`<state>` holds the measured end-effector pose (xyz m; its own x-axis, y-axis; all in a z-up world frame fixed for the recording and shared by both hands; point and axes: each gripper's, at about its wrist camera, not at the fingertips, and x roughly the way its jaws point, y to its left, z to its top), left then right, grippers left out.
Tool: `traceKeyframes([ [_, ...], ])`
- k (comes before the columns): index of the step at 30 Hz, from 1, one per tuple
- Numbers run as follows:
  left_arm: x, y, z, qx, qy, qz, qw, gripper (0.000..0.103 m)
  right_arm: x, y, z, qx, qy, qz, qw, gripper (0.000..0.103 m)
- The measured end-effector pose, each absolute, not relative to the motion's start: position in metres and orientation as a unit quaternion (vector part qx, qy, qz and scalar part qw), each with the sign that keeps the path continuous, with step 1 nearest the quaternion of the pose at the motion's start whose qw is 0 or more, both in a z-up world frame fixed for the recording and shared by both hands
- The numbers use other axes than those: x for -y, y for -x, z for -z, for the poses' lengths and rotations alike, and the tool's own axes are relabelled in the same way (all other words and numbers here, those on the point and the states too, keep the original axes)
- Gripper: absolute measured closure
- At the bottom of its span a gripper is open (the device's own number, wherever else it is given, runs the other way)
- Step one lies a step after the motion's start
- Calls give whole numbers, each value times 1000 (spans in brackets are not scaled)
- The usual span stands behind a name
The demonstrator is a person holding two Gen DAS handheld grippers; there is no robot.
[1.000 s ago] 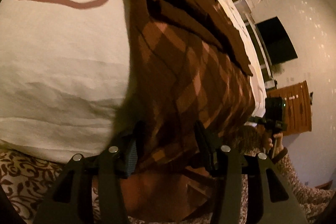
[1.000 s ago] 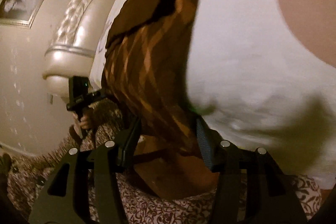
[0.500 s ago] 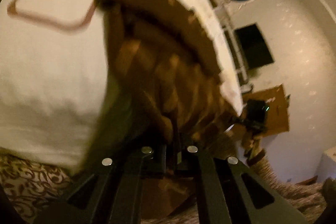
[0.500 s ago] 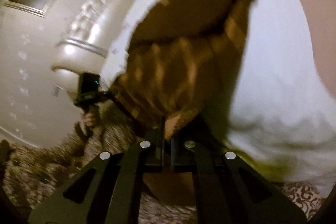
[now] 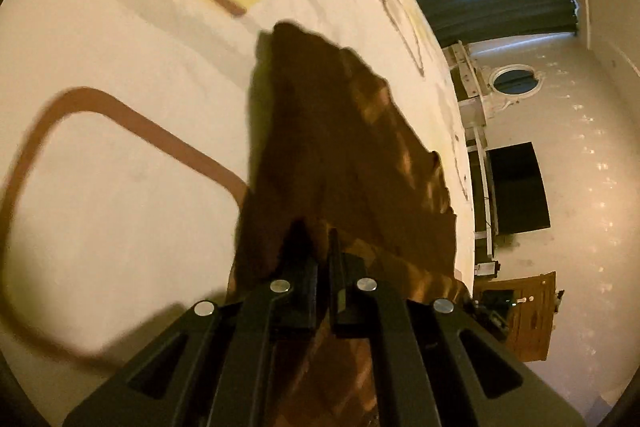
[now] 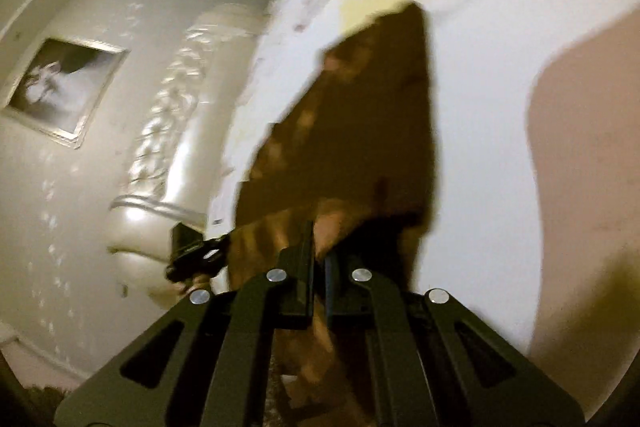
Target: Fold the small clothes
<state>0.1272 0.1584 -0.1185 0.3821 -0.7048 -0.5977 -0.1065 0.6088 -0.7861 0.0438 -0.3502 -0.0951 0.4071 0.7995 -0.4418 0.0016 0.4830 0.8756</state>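
The brown diamond-patterned knit garment (image 5: 344, 163) lies on the white bedspread with brown outlined shapes (image 5: 120, 195), its near edge lifted off the surface. I read my left gripper (image 5: 322, 247) as clamped together on that edge; my right gripper (image 6: 318, 239) is likewise pinched on the cloth. The right view is blurred, so the exact fold line is uncertain. A padded cream headboard (image 6: 168, 131) stands beside the bed.

Your left wrist view looks close down along its fingers over the brown garment (image 5: 344, 155) toward one o'clock. Your right wrist view shares that garment (image 6: 360, 115), with the left gripper (image 6: 196, 251) at nine o'clock.
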Motion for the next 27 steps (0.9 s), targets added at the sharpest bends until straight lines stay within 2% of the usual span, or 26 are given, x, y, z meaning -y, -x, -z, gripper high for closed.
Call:
traceKeyframes([
  [4, -160, -128, 120, -511, 400, 217, 729, 99, 351, -40, 118, -481, -448, -267, 705, 100],
  [7, -167, -119, 112, -504, 393, 236, 732, 95, 361, -31, 114, -470, -462, -268, 703, 93],
  [9, -177, -106, 104, -497, 390, 243, 736, 76, 371, -21, 106, -465, -460, -268, 707, 81],
  [10, -183, -97, 100, -492, 392, 249, 736, 60, 375, -18, 104, -465, -460, -268, 707, 73],
  [11, -186, -92, 98, -489, 392, 251, 737, 50, 379, -11, 101, -466, -457, -268, 709, 71],
  [18, -200, -20, 108, -518, 379, 249, 725, 48, 393, 41, 94, -488, -428, -271, 711, 68],
  [20, -198, -5, 115, -529, 386, 253, 712, 48, 392, 56, 96, -494, -424, -274, 708, 63],
  [27, -178, 5, 132, -546, 391, 258, 695, 48, 384, 80, 113, -509, -428, -287, 689, 61],
])
